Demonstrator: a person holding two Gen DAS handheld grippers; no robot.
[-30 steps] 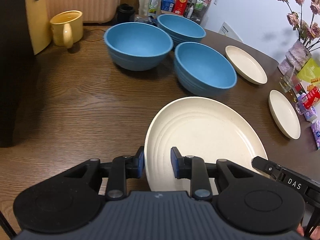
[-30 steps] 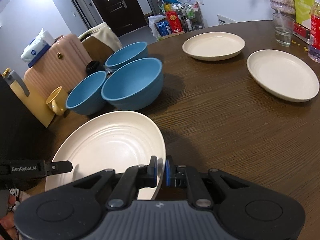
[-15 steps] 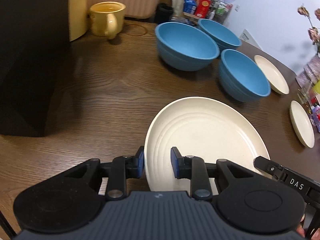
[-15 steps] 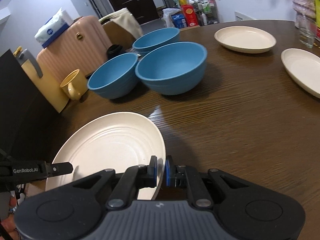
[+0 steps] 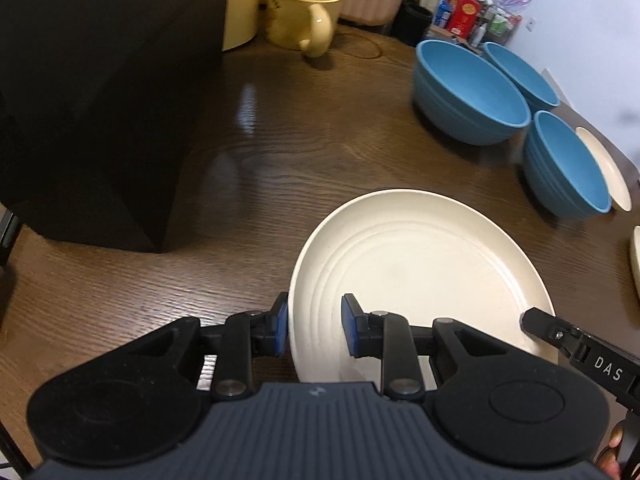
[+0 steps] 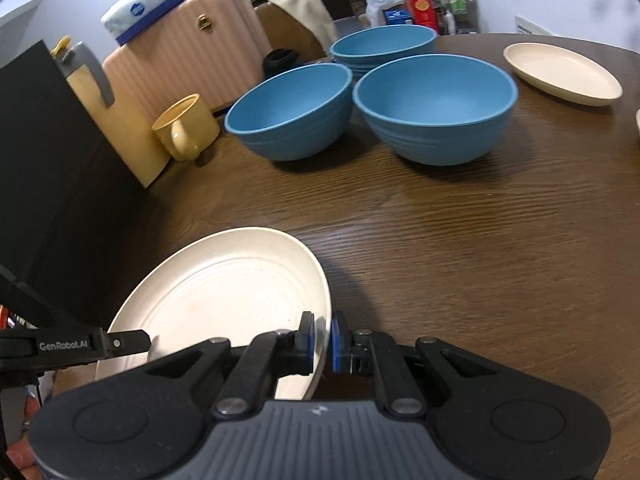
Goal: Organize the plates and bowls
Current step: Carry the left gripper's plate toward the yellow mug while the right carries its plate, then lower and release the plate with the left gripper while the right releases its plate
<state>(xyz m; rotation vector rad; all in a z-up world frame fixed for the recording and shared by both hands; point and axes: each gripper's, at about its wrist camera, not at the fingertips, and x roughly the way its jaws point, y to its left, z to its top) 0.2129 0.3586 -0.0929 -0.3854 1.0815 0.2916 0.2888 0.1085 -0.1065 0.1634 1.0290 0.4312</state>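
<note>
I hold a cream ridged plate (image 5: pixel 420 272) just above the wooden table (image 5: pixel 280 152), one gripper on each side. My left gripper (image 5: pixel 314 330) is shut on its left rim, one blue pad outside and one inside. My right gripper (image 6: pixel 322 340) is shut tight on the right rim of the plate (image 6: pixel 224 292). Each view shows the other gripper's finger at the plate's far edge. Three blue bowls (image 6: pixel 288 108) (image 6: pixel 434 104) (image 6: pixel 384 44) stand further back. Behind and to the right of them lies another cream plate (image 6: pixel 560 72), and a third plate (image 5: pixel 635 256) peeks in at the right edge.
A tall black box (image 5: pixel 100 100) stands close on the left of the held plate. A yellow mug (image 6: pixel 184 126) sits beside a cream jug near the bowls. A pink suitcase (image 6: pixel 192 48) stands behind the table. Bare wood lies between the held plate and the bowls.
Both grippers have carried the plate leftward across the table and slightly down, nearer the black box. The bowls and far plates have slid to the right in both views.
</note>
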